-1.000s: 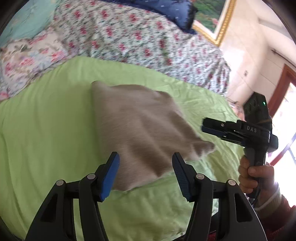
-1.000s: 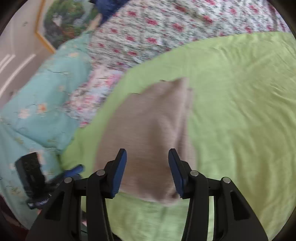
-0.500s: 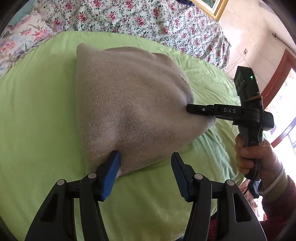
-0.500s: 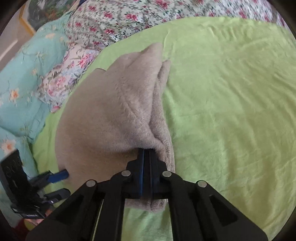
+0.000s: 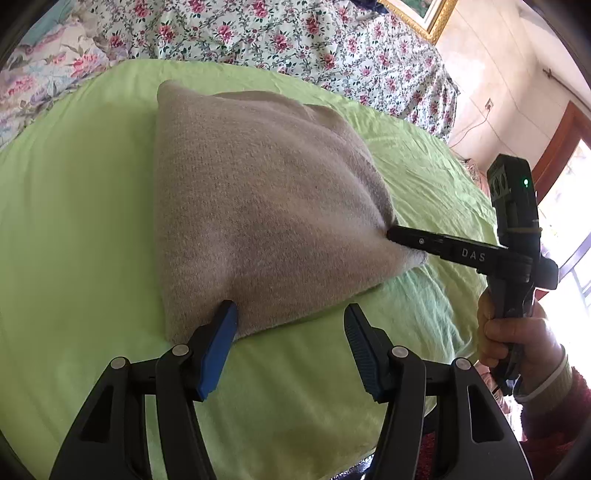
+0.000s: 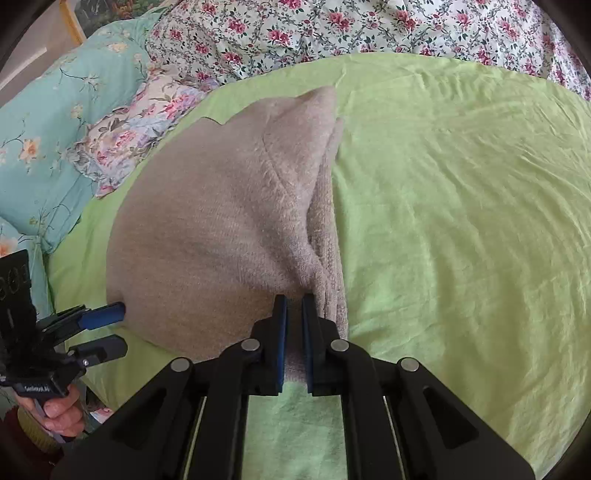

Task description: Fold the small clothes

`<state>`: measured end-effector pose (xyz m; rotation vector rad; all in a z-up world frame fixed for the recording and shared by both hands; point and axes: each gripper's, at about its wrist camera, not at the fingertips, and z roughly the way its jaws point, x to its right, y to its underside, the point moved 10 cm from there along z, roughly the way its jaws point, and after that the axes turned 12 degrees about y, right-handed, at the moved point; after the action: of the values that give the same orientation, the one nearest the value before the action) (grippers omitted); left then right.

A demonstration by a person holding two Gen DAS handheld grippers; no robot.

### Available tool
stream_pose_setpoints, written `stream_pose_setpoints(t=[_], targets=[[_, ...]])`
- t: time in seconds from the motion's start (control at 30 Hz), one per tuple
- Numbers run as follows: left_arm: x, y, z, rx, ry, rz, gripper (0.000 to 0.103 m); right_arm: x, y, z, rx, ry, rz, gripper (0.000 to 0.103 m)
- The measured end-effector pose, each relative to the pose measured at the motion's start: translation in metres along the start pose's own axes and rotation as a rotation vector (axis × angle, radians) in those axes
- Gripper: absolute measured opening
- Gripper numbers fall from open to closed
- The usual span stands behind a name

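Observation:
A beige knitted garment [image 5: 266, 206] [image 6: 207, 229] lies folded on the green sheet [image 5: 74, 221], its layers showing along the right-hand edge. My right gripper [image 6: 294, 299] pinches that near right edge; its jaws are opening a crack, with fabric still pressed between the blue pads. In the left wrist view the right gripper [image 5: 391, 232] bites into the garment's side and puckers it. My left gripper [image 5: 290, 325] [image 6: 118, 325] stands open at the near left corner. Its left pad [image 5: 221, 332] touches the cloth and its right pad [image 5: 360, 339] hangs over bare sheet.
A floral quilt [image 5: 295, 40] lies beyond the green sheet and a turquoise flowered pillow [image 6: 55, 122] at its far left. A framed picture [image 5: 432, 14], a wall and a wooden door frame [image 5: 561, 147] stand to the right. A hand in a red sleeve [image 5: 517, 343] holds the right gripper.
Both grippers have come down to the garment. The right gripper went from open to shut on the garment's near right edge. The left gripper's left pad now touches the near corner.

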<state>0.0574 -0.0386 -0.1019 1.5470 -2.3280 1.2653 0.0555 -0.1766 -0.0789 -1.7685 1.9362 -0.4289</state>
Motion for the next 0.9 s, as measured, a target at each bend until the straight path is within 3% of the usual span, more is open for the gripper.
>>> stream_pose_setpoints(t=[0.2, 0.37, 0.43, 0.73, 0.9], targets=[[-0.002, 0.002, -0.007, 0.007, 0.012, -0.043, 0.060, 0.002, 0.000, -0.002, 0.001, 0.008, 0.015, 0.009], [0.005, 0.003, -0.025, 0.031, -0.028, -0.047, 0.061, 0.006, -0.002, -0.022, 0.032, 0.071, 0.007, 0.010], [0.004, 0.004, -0.033, 0.040, -0.048, -0.049, 0.061, 0.011, -0.003, -0.032, 0.049, 0.084, 0.026, 0.024], [-0.010, -0.005, -0.062, 0.092, -0.131, -0.123, 0.061, -0.001, -0.021, -0.064, 0.116, -0.003, 0.058, 0.027], [-0.019, -0.024, -0.064, 0.109, -0.162, -0.120, 0.063, 0.001, -0.060, -0.040, 0.106, -0.051, 0.101, 0.037]])
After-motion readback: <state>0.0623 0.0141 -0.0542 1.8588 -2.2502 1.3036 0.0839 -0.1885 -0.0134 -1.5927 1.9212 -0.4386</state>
